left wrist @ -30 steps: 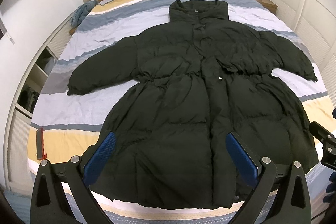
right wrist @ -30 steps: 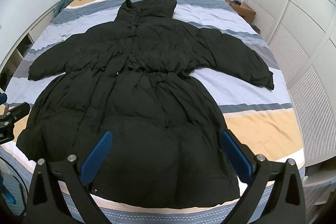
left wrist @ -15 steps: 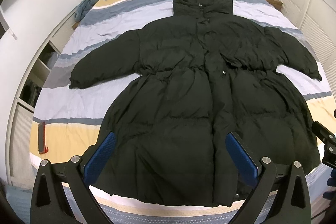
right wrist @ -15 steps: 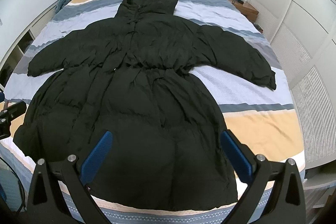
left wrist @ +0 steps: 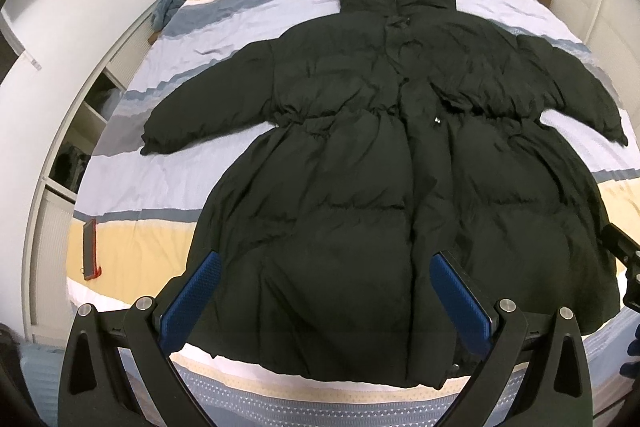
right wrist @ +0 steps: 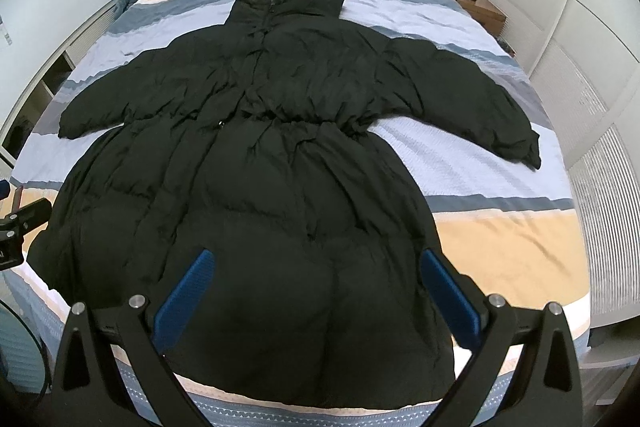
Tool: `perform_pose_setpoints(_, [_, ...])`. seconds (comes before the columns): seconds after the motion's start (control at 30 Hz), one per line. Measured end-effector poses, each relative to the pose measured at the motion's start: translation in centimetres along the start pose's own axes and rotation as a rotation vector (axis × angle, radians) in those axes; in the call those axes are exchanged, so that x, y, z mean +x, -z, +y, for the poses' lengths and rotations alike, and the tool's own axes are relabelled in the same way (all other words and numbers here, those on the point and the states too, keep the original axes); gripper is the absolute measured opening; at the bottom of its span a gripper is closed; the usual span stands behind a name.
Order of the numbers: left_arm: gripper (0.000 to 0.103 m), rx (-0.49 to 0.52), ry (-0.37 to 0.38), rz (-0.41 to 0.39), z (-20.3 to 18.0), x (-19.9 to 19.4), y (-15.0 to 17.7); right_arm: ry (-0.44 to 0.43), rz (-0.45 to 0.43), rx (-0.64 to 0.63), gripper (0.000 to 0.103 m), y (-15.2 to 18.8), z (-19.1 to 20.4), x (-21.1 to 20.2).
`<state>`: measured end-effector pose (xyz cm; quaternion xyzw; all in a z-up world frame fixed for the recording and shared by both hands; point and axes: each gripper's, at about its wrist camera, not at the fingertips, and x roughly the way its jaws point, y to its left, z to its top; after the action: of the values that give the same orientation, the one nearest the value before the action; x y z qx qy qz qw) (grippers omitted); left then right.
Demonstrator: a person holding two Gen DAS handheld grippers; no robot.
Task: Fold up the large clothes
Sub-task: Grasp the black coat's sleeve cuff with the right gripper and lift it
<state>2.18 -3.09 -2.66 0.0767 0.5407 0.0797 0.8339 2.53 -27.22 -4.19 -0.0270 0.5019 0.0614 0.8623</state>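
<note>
The black coat [left wrist: 360, 187] covers most of the bed [left wrist: 132, 187], hem at the near edge. Bare bedding lies open left of its skirt, below the left sleeve [left wrist: 208, 107], where only a small red-edged object [left wrist: 90, 251] lies. On the right, bare bedding [right wrist: 500, 227] is free below the right sleeve [right wrist: 472, 107]. White cupboards [right wrist: 592, 67] close in beyond the bed's right edge.

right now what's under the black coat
The black coat lies spread flat on the striped bedcover, which shows all around it. Whatever sits directly beneath the coat is covered and cannot be seen.
</note>
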Motion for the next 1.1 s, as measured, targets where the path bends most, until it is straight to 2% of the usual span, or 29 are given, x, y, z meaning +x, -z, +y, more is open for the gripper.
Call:
perform_pose_setpoints(0.27, [0.102,-0.005,-0.022,0.058,-0.4,0.7,-0.6,-0.020,0.011,0.051,0.103,-0.2,-2.2,1.1])
perform_pose_setpoints(0.53, [0.102,-0.007,-0.007,0.115,-0.9,1.6,-1.6,-0.022,0.020,0.181,0.103,-1.3,-7.5,3.0])
perform_pose_setpoints(0.77, [0.102,-0.103,0.005,0.183,0.6,2.7,-2.0,-0.028,0.040,0.352,0.103,-3.3,-14.8,6.4])
perform_pose_setpoints(0.97, [0.102,-0.155,-0.045,0.230,2.8,3.6,-1.2,-0.004,-0.003,0.555,0.103,-4.4,-22.9,10.1])
perform_pose_setpoints(1.1, [0.102,-0.212,-0.058,0.275,4.5,4.6,-0.3,-0.035,-0.009,0.697,0.103,-4.4,-28.0,13.4])
